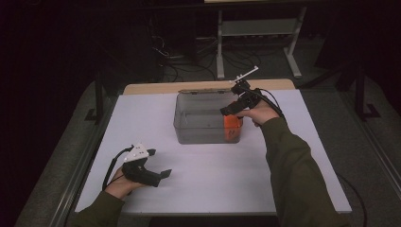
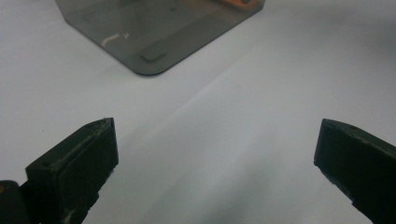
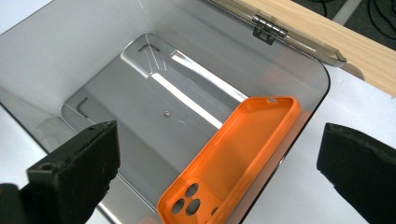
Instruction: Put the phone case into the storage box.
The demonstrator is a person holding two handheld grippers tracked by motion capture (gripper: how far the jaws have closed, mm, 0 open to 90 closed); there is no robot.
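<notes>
- White table (image 1: 213, 184): the left gripper (image 2: 217, 154) hangs over it, jaws wide apart, nothing between them.
- Clear smoky plastic bin (image 3: 93, 70): below the right gripper (image 3: 219, 158), jaws wide apart.
- Orange soft silicone phone case (image 3: 247, 149): leans on the bin wall between and beyond those jaws, not touched; likely light, flexible, grippy; best pinched across its top rim.

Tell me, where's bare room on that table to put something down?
Bare white table spreads between the left gripper and the clear box, also left of the box. Crowded spot: the box's right end, where the open right gripper hangs over the orange phone case.
</notes>
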